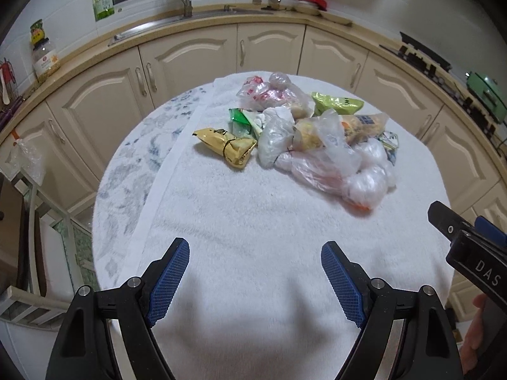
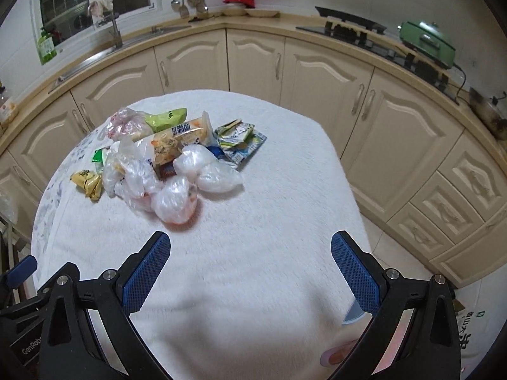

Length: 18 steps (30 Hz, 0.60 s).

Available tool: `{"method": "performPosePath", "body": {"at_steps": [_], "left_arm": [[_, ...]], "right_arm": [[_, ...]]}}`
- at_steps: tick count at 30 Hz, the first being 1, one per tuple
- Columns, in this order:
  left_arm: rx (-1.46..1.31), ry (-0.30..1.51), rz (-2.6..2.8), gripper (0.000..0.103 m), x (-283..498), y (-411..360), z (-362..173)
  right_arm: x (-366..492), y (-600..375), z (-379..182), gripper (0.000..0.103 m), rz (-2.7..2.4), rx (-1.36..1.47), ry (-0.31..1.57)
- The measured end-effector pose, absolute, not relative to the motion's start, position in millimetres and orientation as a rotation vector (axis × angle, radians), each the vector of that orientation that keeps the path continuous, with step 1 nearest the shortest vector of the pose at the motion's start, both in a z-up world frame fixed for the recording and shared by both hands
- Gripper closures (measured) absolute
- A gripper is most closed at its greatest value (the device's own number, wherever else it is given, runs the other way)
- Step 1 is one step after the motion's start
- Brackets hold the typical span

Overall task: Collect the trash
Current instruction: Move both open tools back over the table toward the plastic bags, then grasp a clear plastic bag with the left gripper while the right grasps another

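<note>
A pile of trash lies on a white towel-covered table: a yellow snack wrapper, crumpled clear plastic bags, a green packet and a noodle packet. The same pile shows in the right wrist view, with the clear bags, the noodle packet and a torn green-white wrapper. My left gripper is open and empty, short of the pile. My right gripper is open and empty, near the table's front, to the right of the pile. Its body shows in the left wrist view.
Cream kitchen cabinets curve around the table. The counter holds a sink with a faucet, a green bottle, a jar and a green appliance. A rack stands at the left.
</note>
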<state>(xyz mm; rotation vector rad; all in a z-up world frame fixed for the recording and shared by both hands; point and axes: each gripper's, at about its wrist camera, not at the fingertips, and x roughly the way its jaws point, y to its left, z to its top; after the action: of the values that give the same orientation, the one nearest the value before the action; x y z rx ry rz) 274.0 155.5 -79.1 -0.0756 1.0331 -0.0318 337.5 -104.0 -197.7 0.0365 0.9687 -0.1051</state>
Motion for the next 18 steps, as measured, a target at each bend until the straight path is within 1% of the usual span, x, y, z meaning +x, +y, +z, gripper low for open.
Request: {"method": "performPosePath", "body": {"at_steps": [7,10,12,15,17,18], "left_arm": [[-0.088,1.074,-0.045,0.021,343.3,162.4,-107.7],[-0.135,1.089,-0.053,0.021,360.2,168.2,-119.1],[-0.176,1.097,-0.067,0.022,367.1,172.0,-124.3],[-0.193,1.095,-0.063,0.023,377.3,176.3,-128.3],[-0.192,1.089,-0.040,0.023,380.2,178.0,-129.4],[-0.194,1.089,-0.038,0.023,380.9,176.8,-129.3]], "right_arm": [[401.7,-97.9,-228.6,0.000,-0.043,0.073,1.109],[421.9,-98.3,-244.1,0.000,0.008,0.152,1.186],[432.2,-98.3,-249.9,0.000,0.016,0.180,1.201],[446.9,-95.4,-256.8,0.000,0.004,0.151,1.211],[455.1,-95.1,-264.4,0.003,0.021,0.168,1.238],[457.0,-94.7,-267.4,0.011,0.032,0.179,1.243]]}}
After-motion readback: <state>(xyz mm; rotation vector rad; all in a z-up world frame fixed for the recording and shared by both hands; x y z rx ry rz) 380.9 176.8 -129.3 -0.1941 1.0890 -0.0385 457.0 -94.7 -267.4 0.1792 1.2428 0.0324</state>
